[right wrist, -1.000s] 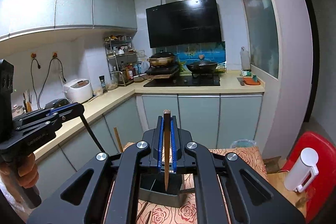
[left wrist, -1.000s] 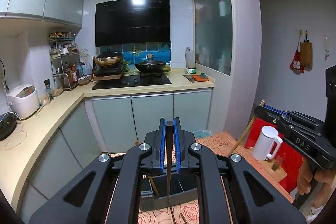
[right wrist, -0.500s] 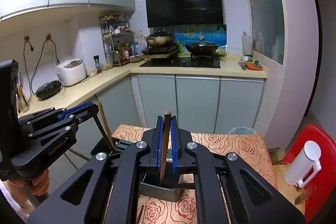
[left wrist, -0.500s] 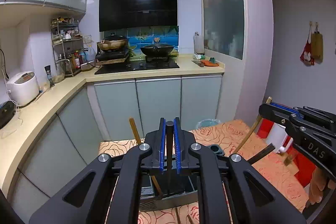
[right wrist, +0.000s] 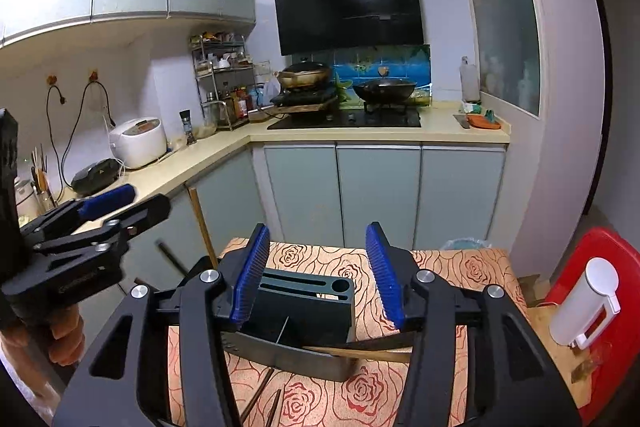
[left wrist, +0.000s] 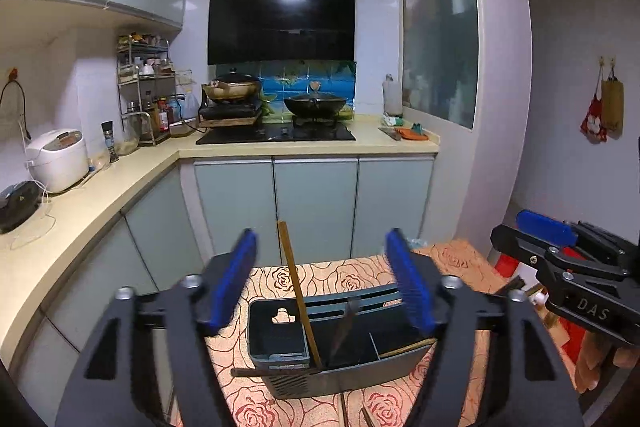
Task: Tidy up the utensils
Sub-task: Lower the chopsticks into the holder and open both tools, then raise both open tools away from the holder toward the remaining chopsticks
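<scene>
A dark grey utensil holder (left wrist: 320, 351) stands on a rose-patterned table; it also shows in the right wrist view (right wrist: 304, 311). A wooden chopstick (left wrist: 298, 291) stands upright in it, a dark one (left wrist: 344, 327) leans beside it, and another wooden one (left wrist: 406, 347) lies across its right compartment. My left gripper (left wrist: 320, 279) is open and empty above the holder. My right gripper (right wrist: 318, 275) is open and empty above it too. A wooden stick (right wrist: 360, 353) lies across the holder's front right. Loose chopsticks (right wrist: 264, 399) lie on the cloth in front.
The rose-patterned table (right wrist: 452, 267) stands before grey kitchen cabinets (left wrist: 316, 203). A white jug (right wrist: 588, 303) sits on a red stool (right wrist: 616, 255) at the right. The L-shaped counter (left wrist: 80, 195) holds a rice cooker (left wrist: 58, 159).
Both grippers were shut on chopsticks and have opened. The chopsticks now rest in the holder. Both grippers have come closer to the holder.
</scene>
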`<action>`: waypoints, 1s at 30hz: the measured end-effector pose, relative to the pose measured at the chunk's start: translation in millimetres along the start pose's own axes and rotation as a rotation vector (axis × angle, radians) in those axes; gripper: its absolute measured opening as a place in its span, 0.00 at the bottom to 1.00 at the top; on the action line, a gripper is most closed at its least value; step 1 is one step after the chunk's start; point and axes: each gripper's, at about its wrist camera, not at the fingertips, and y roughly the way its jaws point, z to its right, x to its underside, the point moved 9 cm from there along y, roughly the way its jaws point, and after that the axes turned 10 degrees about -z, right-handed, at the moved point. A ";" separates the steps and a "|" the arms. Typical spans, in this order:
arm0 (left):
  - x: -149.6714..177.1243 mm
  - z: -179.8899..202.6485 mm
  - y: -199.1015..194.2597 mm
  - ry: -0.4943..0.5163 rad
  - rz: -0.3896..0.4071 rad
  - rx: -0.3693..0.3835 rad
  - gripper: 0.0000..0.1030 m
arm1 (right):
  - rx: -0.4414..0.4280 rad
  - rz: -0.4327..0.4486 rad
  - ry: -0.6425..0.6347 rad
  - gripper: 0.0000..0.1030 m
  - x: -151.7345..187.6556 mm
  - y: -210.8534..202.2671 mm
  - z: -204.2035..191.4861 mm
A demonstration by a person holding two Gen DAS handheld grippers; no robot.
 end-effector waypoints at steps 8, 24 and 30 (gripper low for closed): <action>14.0 -11.6 -30.0 -0.005 0.052 -0.041 0.84 | 0.012 0.034 0.015 0.55 7.0 -24.3 9.6; 138.3 -24.4 -43.7 -0.025 -0.049 -0.106 0.84 | 0.052 0.026 0.029 0.64 96.9 -45.3 10.0; 183.8 -24.5 -36.3 -0.018 -0.115 -0.126 0.84 | 0.083 0.008 -0.002 0.65 141.1 -49.0 2.8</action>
